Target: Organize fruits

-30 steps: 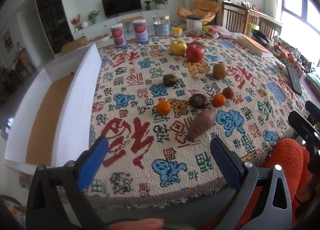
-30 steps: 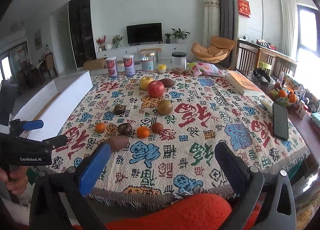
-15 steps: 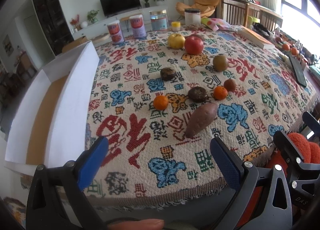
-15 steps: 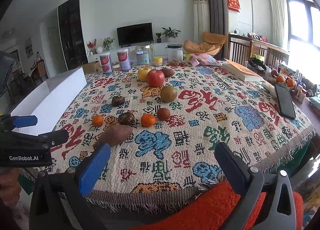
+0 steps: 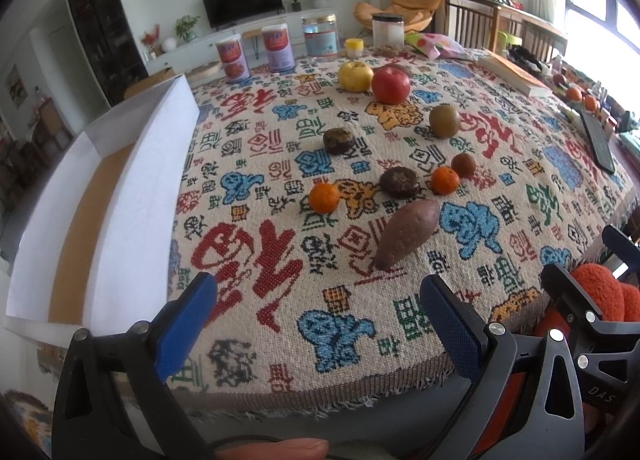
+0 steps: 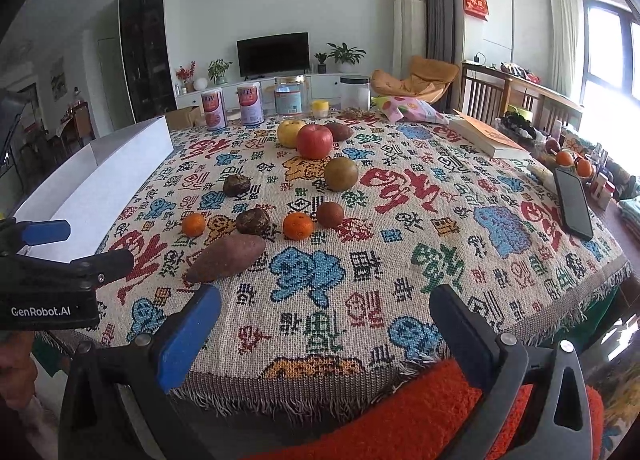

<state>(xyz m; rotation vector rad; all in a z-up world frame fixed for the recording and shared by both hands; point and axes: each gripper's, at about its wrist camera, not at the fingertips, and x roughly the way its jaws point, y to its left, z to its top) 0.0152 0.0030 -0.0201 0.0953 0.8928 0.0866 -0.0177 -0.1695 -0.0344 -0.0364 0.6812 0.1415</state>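
Claws: left (image 5: 316, 312), right (image 6: 324, 320) | spread wide, empty | level, facing sweet potato (image 5: 406, 234)

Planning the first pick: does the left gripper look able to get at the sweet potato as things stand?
Probably yes. The left gripper is open and empty, and the sweet potato lies nearest of the produce, just ahead and slightly right of its fingers, with only bare tablecloth between. Nothing blocks a straight approach.

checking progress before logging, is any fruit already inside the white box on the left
No, in the left wrist view the white box shows only its bare brown floor, and fruits like the sweet potato lie on the tablecloth.
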